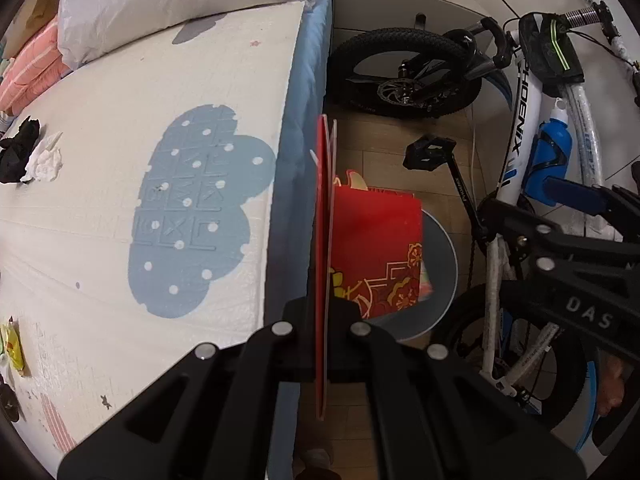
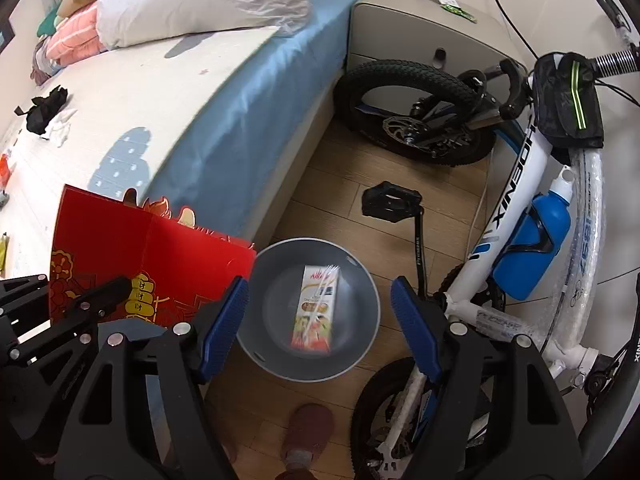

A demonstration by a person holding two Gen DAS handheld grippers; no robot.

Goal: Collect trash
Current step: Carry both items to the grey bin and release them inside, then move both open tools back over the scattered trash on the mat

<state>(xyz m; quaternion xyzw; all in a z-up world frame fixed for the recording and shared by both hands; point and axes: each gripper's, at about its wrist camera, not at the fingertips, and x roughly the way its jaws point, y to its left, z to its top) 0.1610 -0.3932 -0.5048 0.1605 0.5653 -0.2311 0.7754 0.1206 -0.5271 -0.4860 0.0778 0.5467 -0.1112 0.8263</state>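
My left gripper (image 1: 323, 324) is shut on a red paper card (image 1: 325, 240) with gold patterns, held edge-on beside the bed and above the grey bin (image 1: 440, 280). In the right wrist view the red card (image 2: 152, 256) hangs left of the grey bin (image 2: 280, 360), with the left gripper (image 2: 116, 292) clamped on it. A drink carton (image 2: 316, 308) lies inside the bin, blurred. My right gripper (image 2: 320, 316) is open and empty above the bin. Crumpled black and white trash (image 1: 28, 156) lies on the bed, also in the right wrist view (image 2: 50, 114).
The bed (image 1: 120, 200) with a cloud-print mat fills the left. A white bicycle (image 2: 532, 200) stands at right, its front wheel (image 2: 416, 112) against a grey nightstand (image 2: 420, 28). A yellow wrapper (image 1: 12, 344) lies at the bed's near left. A slippered foot (image 2: 306, 432) stands below the bin.
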